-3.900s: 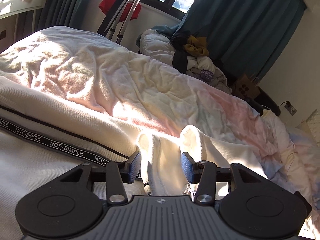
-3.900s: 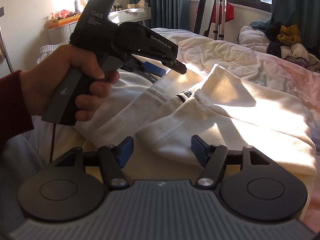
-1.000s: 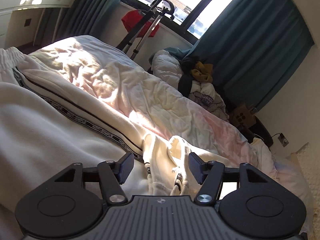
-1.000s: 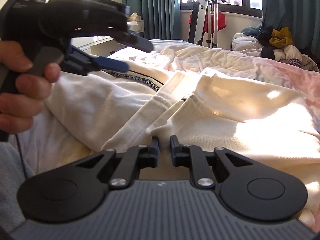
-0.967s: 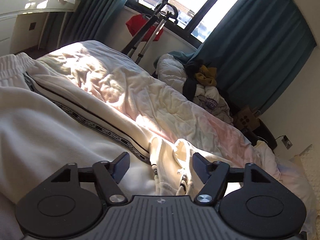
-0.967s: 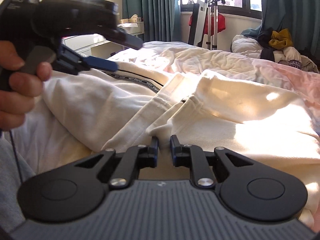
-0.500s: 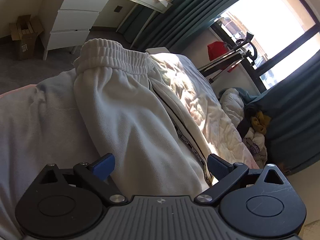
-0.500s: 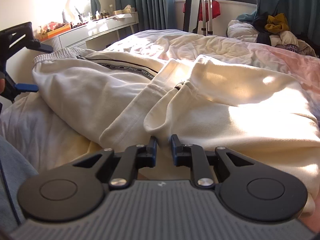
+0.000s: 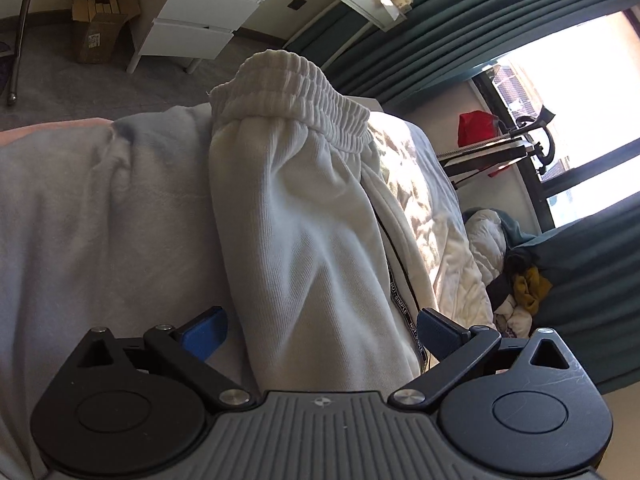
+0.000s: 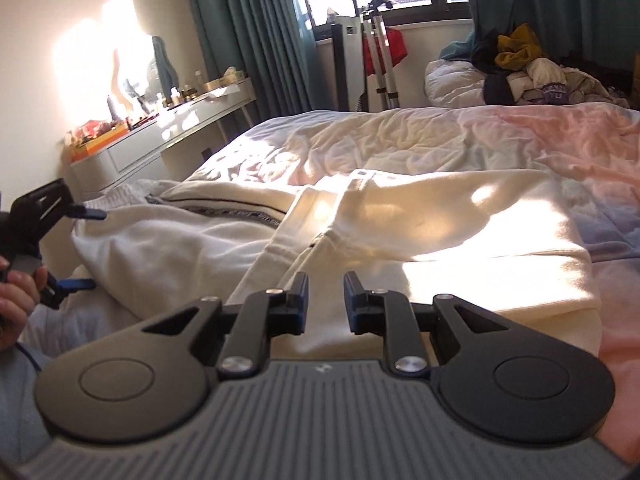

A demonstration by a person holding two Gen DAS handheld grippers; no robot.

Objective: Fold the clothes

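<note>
White sweatpants (image 9: 304, 216) with a ribbed elastic waistband (image 9: 288, 88) and a black lettered side stripe (image 9: 400, 296) lie along the bed. My left gripper (image 9: 320, 334) is open wide and straddles the upper part of the pants, a fingertip on each side. In the right wrist view a hand (image 10: 14, 296) holds that left gripper (image 10: 84, 248) at the waistband end. The cream pants legs (image 10: 420, 224) are folded across the bed in sunlight. My right gripper (image 10: 326, 300) is shut on a fold of the pants leg at its near edge.
A rumpled pale blanket (image 10: 400, 140) covers the bed. A white dresser (image 9: 192, 12) and a cardboard box (image 9: 100, 28) stand on the floor beyond the waistband. A vanity table (image 10: 168, 132), a folded ladder (image 10: 376, 60) and a clothes pile (image 10: 520, 68) line the window wall.
My left gripper swung from the leg cuffs to the waistband end and opened wider. The right gripper stayed shut on the leg fold and tilted upward slightly.
</note>
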